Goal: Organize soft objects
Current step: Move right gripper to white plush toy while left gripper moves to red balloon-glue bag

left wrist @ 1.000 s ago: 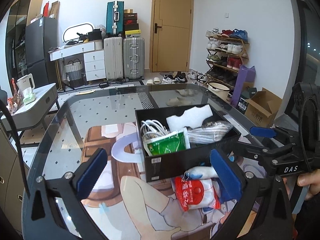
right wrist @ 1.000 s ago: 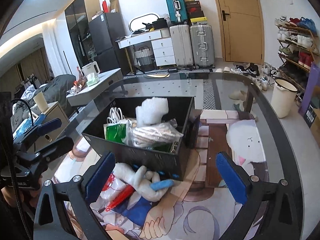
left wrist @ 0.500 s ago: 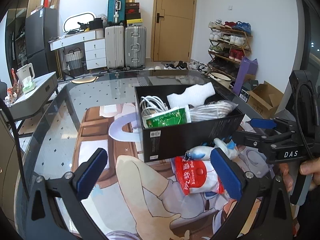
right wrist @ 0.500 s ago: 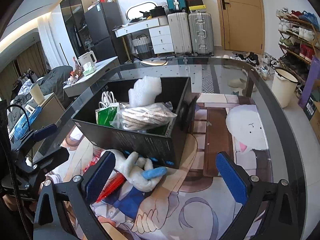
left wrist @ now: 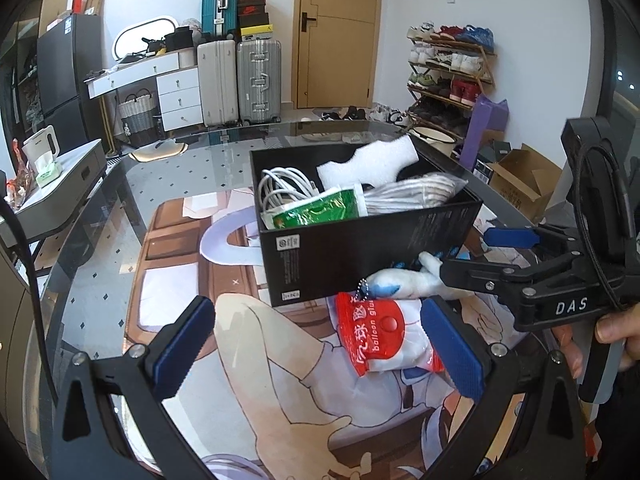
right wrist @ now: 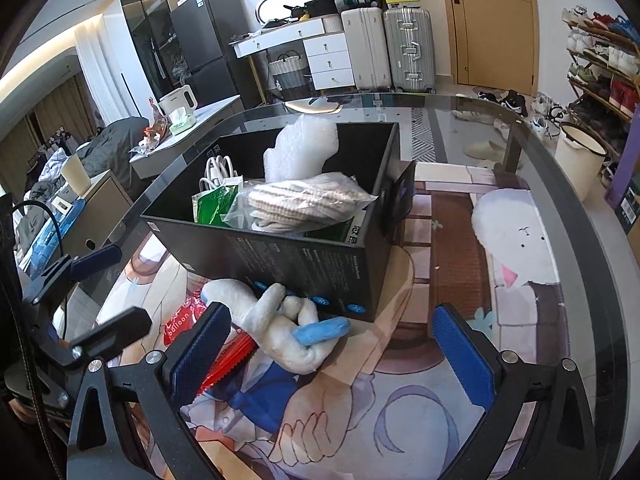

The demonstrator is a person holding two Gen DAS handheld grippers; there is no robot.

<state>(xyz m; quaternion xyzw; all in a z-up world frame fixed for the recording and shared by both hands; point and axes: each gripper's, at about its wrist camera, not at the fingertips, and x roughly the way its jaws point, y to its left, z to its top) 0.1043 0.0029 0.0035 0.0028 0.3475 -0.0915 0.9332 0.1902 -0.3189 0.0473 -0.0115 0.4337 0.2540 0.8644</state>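
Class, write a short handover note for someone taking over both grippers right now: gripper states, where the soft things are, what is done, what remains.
Left gripper: open, empty, low over the table.
Right gripper: open, empty, its fingers either side of the plush toy.
Black box: already holds the white cable, green packet, bagged rope and bubble wrap.
Left: plush toy and red balloon packet, both on the mat in front of the box.

Left gripper (left wrist: 316,344) fingers spread, red balloon pack (left wrist: 380,332) between; black box (left wrist: 360,216) beyond.
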